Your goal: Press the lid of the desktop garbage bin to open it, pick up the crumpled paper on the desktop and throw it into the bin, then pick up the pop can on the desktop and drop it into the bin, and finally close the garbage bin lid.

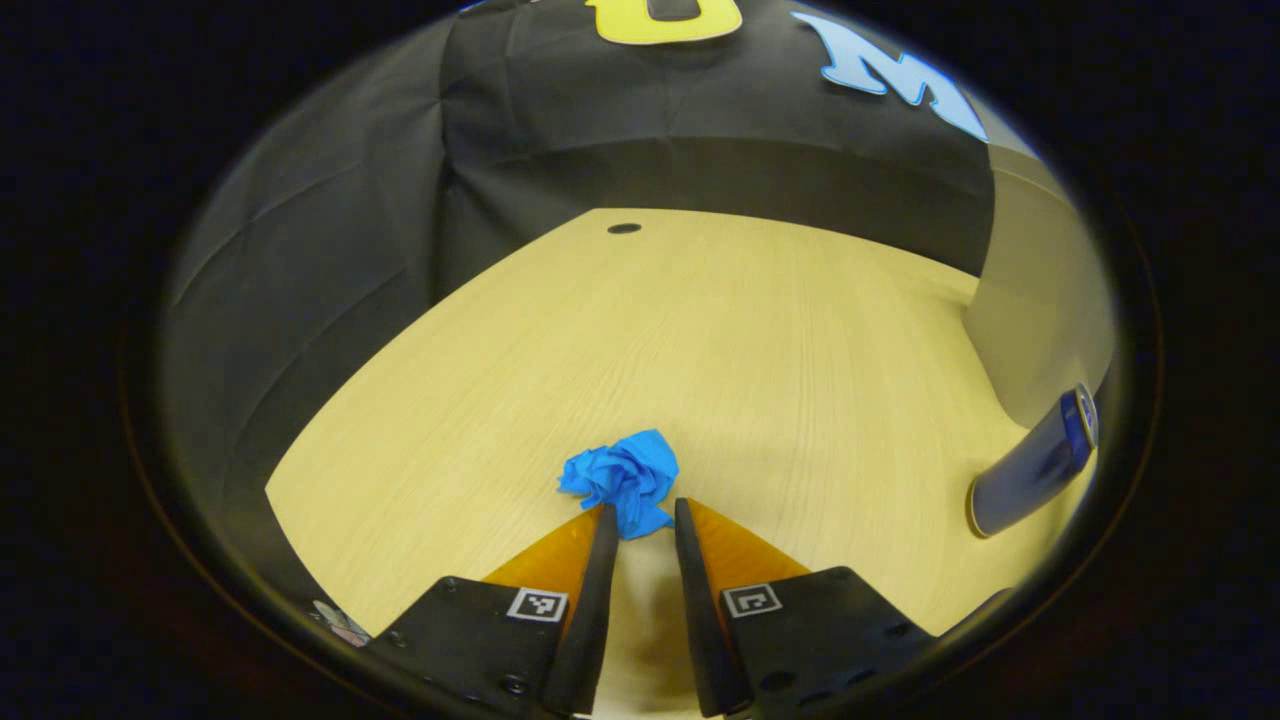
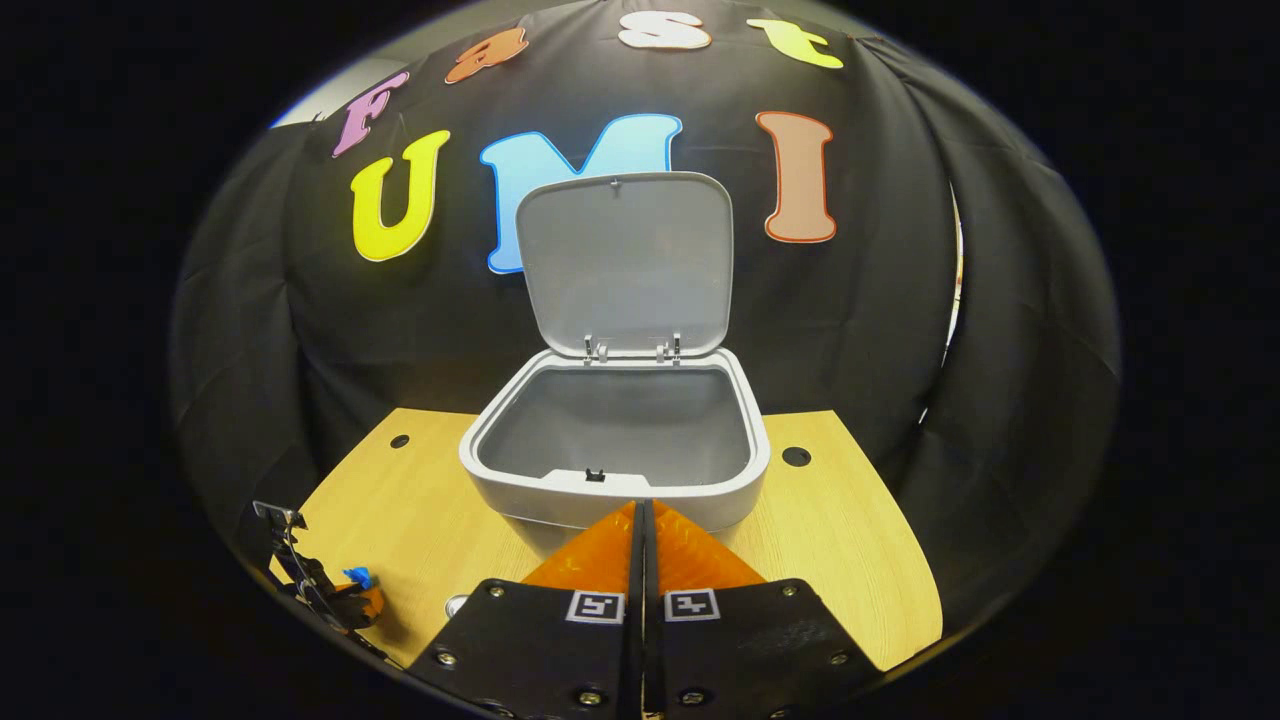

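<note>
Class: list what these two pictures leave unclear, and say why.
- Left gripper view: the can is cut by the edge.
- Left gripper view: whether the left gripper touches the paper.
- Right gripper view: the bin floor is hidden by its front wall.

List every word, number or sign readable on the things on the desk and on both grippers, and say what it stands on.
No text can be read.
Pop can: any print is too blurred to read.
Garbage bin and its open lid: plain.
Crumpled paper: none.
Left gripper and right gripper: square coded markers on the fingers, patterns, not letters.
</note>
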Tool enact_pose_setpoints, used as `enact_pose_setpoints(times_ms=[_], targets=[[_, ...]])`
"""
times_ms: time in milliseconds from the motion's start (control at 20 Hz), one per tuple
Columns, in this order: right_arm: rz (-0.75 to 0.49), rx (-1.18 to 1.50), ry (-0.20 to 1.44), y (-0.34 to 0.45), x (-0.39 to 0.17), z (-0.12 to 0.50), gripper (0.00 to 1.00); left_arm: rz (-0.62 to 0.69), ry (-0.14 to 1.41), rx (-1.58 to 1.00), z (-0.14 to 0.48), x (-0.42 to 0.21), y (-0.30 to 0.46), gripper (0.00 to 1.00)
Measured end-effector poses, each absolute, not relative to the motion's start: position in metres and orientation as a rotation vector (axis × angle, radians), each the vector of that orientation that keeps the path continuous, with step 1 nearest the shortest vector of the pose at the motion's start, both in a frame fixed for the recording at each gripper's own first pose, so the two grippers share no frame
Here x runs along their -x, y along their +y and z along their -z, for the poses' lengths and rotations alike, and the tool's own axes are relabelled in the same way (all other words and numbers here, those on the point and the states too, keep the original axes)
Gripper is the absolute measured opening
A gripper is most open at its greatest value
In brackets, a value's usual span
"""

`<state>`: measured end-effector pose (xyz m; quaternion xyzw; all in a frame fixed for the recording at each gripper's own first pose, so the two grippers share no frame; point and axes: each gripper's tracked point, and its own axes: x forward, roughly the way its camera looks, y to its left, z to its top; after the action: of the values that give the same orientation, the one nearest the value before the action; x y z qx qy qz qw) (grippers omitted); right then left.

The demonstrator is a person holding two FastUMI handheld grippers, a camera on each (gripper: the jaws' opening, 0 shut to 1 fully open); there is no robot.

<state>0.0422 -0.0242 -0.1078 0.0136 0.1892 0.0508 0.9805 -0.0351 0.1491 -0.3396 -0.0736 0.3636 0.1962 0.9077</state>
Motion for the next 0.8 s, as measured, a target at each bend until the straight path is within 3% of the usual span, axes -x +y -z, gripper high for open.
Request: enact_pose_setpoints(times_ms=[50,150,200,250,300,350,550,600,650,800], targets=[[-0.103,-0.026,0.380,-0.024,-0.042,0.108,0.01,-0.405,0.746,0.146,0.324,0.026,0.150,0.49],[-0.105,-0.026,0.376,-0.024,-0.042,0.107,0.01,-0.401,0.725,0.118,0.291,0.006,0.152,0.39],[-0.104,-0.029,0.375,-0.025,-0.041,0.108,0.00,-0.392,0.709,0.113,0.271,-0.008,0.152,0.45],[-0.103,-0.038,0.376,-0.026,-0.040,0.109,0.00,-0.376,0.679,0.124,0.251,-0.016,0.148,0.45],[-0.099,-0.044,0.377,-0.027,-0.037,0.111,0.01,-0.368,0.662,0.128,0.282,0.003,0.152,0.45],[-0.098,-0.048,0.376,-0.028,-0.036,0.110,0.01,-0.357,0.644,0.129,0.231,-0.033,0.148,0.48],[-0.079,-0.081,0.371,-0.036,-0.029,0.112,0.01,-0.320,0.579,0.140,0.191,-0.068,0.136,0.45],[-0.071,-0.089,0.370,-0.039,-0.028,0.112,0.01,-0.306,0.562,0.122,0.178,-0.079,0.134,0.39],[-0.066,-0.102,0.368,-0.040,-0.026,0.112,0.00,-0.298,0.555,0.113,0.173,-0.085,0.132,0.45],[-0.051,-0.125,0.364,-0.046,-0.024,0.114,0.00,-0.266,0.509,0.092,0.138,-0.108,0.122,0.45]])
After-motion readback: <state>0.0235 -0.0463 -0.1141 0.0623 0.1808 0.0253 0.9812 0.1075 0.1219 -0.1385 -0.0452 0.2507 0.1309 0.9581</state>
